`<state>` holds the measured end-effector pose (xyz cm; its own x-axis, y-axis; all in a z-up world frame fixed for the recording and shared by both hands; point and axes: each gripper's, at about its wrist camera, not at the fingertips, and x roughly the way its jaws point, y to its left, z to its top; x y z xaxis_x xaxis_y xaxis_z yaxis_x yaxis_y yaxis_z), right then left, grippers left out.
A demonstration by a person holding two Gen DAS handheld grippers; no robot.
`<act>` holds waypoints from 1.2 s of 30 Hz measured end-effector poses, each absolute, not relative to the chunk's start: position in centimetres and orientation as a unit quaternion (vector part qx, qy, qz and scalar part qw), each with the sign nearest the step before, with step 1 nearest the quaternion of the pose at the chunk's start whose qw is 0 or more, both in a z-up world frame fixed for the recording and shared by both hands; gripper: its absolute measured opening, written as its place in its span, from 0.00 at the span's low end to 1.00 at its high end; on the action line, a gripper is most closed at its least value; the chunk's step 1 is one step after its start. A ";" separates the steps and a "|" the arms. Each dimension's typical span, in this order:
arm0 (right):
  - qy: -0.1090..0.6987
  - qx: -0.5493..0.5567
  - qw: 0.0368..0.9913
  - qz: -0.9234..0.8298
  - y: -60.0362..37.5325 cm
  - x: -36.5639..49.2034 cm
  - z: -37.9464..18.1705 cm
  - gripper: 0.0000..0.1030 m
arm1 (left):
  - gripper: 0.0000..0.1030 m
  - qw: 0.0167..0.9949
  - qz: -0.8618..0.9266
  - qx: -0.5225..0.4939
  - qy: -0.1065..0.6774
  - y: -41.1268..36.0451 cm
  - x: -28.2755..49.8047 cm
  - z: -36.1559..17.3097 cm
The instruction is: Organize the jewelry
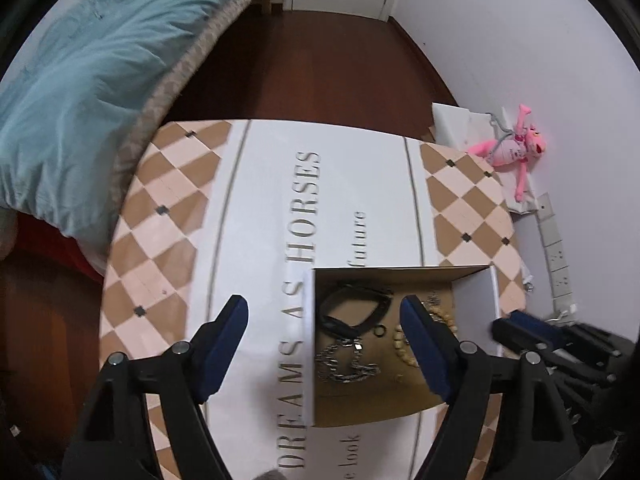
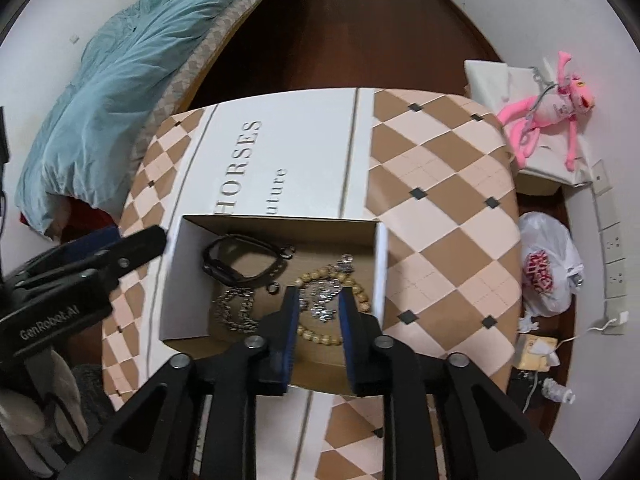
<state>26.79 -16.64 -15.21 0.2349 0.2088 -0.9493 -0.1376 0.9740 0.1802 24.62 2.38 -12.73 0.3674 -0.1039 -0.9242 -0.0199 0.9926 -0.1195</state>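
Jewelry (watch, chains, wooden beads [image 2: 320,334]) is seen inside the cardboard box [image 2: 276,222]. Left gripper [image 1: 324,344] is spread wide, empty; right gripper [image 2: 319,310] narrowly parted above beads, nothing pinched. Next pick likely needs lowering.

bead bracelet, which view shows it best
The right wrist view: most of the bead bracelet lies visible in the box. In the left wrist view the left gripper's finger hides much of the bracelet.
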 end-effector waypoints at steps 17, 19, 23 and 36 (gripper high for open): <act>0.594 -0.037 0.803 0.005 -17.9 22.1 -17.4 0.95 | 0.97 0.837 0.022 -0.009 0.547 2.2 19.8 -15.0; 0.592 -0.033 0.805 0.001 -18.0 21.7 -17.1 0.96 | 0.97 0.838 0.024 -0.013 0.545 2.2 19.3 -14.8; 0.579 -0.031 0.814 -0.007 -18.2 20.7 -16.0 0.96 | 0.97 0.844 0.023 -0.017 0.535 2.1 18.2 -13.8; 0.494 -0.010 0.869 -0.018 -19.3 13.4 -6.1 0.96 | 0.97 0.888 0.015 -0.019 0.459 1.6 11.3 -5.2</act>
